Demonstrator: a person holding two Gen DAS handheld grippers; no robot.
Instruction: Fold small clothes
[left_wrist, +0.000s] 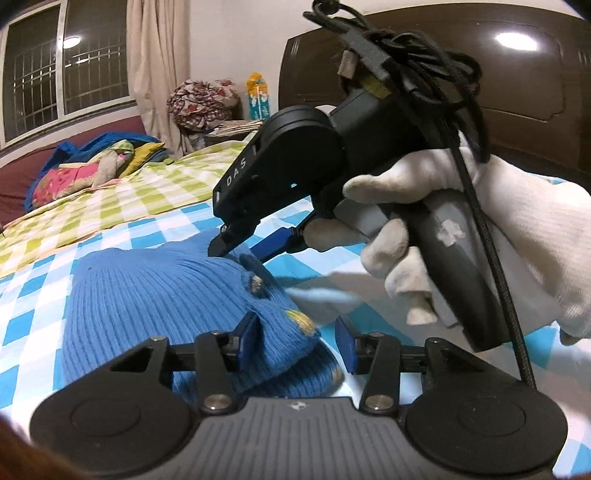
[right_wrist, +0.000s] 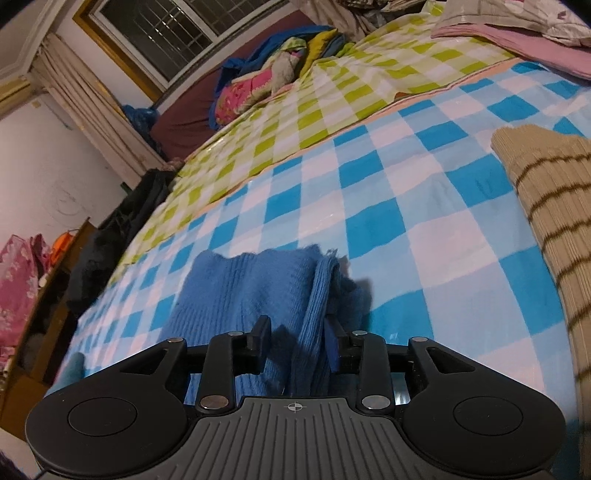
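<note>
The left gripper (left_wrist: 295, 341) stands partly open over the near corner of the blue sweater (left_wrist: 166, 295), its pads clear of the knit, so the corner lies free rather than pinched. The sweater rests folded on the blue-checked sheet (left_wrist: 37, 295), embroidered edge up, which suggests a fold just laid down. Just beyond, the right gripper (left_wrist: 240, 245), in a white-gloved hand (left_wrist: 480, 236), tips down onto the sweater's far edge; from its own view its jaws stand apart around a ridge of knit without squeezing it. A striped beige garment (right_wrist: 554, 221) waits nearby, likely next.
</note>
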